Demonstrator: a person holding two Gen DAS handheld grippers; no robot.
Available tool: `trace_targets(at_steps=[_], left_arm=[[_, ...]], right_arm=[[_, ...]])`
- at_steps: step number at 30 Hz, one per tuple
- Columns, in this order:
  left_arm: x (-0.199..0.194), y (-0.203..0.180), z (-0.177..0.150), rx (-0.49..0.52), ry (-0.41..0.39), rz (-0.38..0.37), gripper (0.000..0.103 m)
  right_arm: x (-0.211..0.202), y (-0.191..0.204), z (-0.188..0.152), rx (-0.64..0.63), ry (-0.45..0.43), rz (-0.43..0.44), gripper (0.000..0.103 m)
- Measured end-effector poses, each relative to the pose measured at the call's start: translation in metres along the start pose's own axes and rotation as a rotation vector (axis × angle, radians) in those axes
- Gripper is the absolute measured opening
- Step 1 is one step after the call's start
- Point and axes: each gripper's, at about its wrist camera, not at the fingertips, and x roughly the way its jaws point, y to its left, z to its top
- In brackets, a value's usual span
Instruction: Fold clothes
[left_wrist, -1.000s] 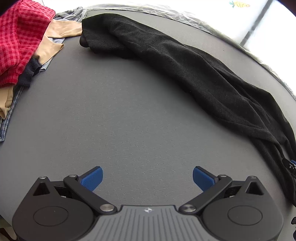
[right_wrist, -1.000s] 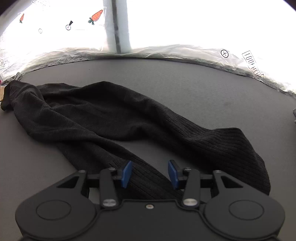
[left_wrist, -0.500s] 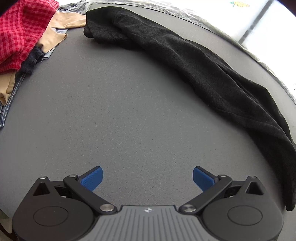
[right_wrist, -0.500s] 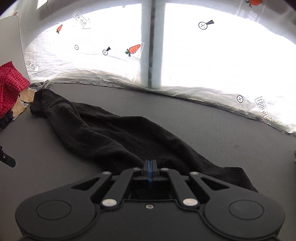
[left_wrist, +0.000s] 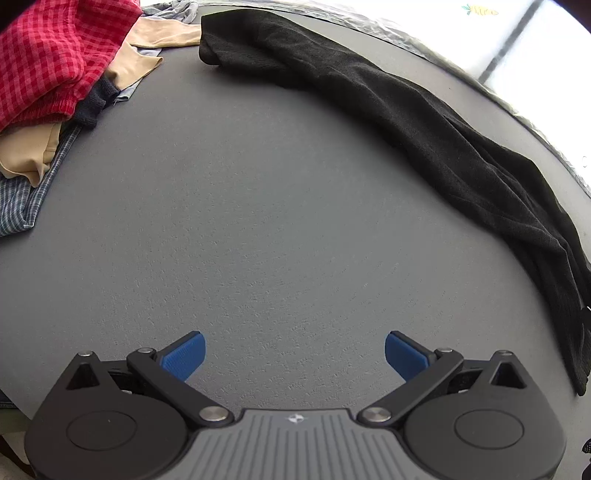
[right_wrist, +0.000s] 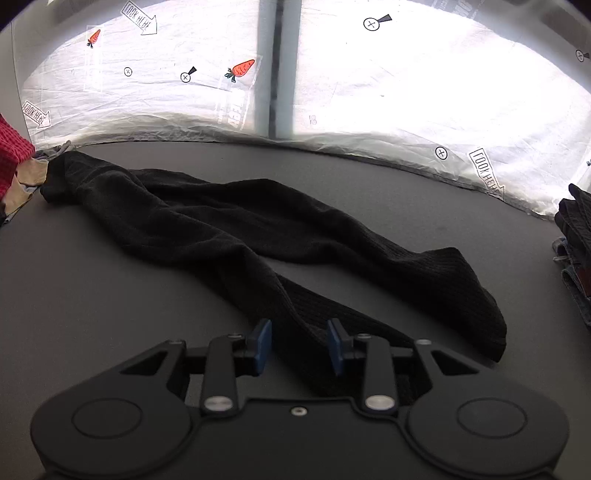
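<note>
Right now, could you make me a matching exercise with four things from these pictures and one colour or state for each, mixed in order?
Things:
1. left gripper
2. right gripper
3. checked garment
4. long garment

Colours or states:
A. black, stretched out on the table
B. red
C. jaws wide apart over bare table
D. jaws partly open, a fold of black cloth between them

Pairs: 1-C, 2-D, 3-B, 4-A

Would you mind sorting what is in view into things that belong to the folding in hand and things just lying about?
In hand:
black knit garment
right gripper, fingers open astride it
left gripper, open over bare table

Lying about:
red checked cloth
beige garment
blue plaid cloth
dark stack
</note>
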Motion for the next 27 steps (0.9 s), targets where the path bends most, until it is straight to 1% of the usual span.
trace_targets(at_steps=[2,4,5,7,9,12,14,17,18,19,20,21,23,24,27], left_arm=[[-0.001,0.002,0.0,0.009,-0.006,0.006,0.102],[-0.005,0.005,-0.001,0.02,-0.022,0.011,0.102],[-0.007,0.007,-0.001,0.017,-0.028,0.013,0.102],[-0.009,0.014,-0.001,0.002,-0.033,0.013,0.102],[-0.008,0.024,0.0,-0.039,-0.031,0.011,0.102],[-0.006,0.036,0.001,-0.092,-0.025,0.006,0.102],[-0.001,0.04,0.003,-0.119,-0.01,-0.005,0.102],[0.006,0.035,0.008,-0.105,0.009,-0.011,0.102],[0.008,0.031,0.009,-0.091,0.013,-0.013,0.102],[0.01,0.024,0.011,-0.063,0.017,-0.016,0.102],[0.012,0.02,0.012,-0.043,0.018,-0.017,0.102],[0.012,0.014,0.013,-0.018,0.019,-0.017,0.102],[0.012,0.005,0.015,0.021,0.015,-0.017,0.102],[0.012,0.001,0.016,0.041,0.013,-0.017,0.102],[0.014,-0.002,0.02,0.044,0.009,-0.022,0.102]], right_arm=[[0.018,0.007,0.009,-0.078,0.006,-0.004,0.043],[0.039,0.015,0.015,-0.108,0.02,-0.012,0.042],[0.045,0.02,0.016,-0.108,0.03,0.001,0.038],[0.054,0.03,0.018,-0.111,0.046,0.026,0.005],[0.048,0.042,0.012,-0.125,0.036,0.053,0.004],[0.024,0.067,-0.01,-0.214,0.054,0.109,0.003],[0.009,0.075,-0.027,-0.239,0.09,0.138,0.003],[-0.012,0.085,-0.051,-0.26,0.14,0.172,0.005],[-0.018,0.077,-0.05,-0.206,0.133,0.153,0.011],[-0.024,0.066,-0.049,-0.144,0.11,0.127,0.022],[-0.029,0.055,-0.047,-0.081,0.085,0.099,0.029],[-0.034,0.041,-0.046,-0.005,0.056,0.065,0.039],[-0.044,0.002,-0.049,0.195,0.005,-0.024,0.041],[-0.04,-0.008,-0.055,0.24,0.026,-0.051,0.042],[-0.028,-0.037,-0.073,0.372,0.09,-0.133,0.043]])
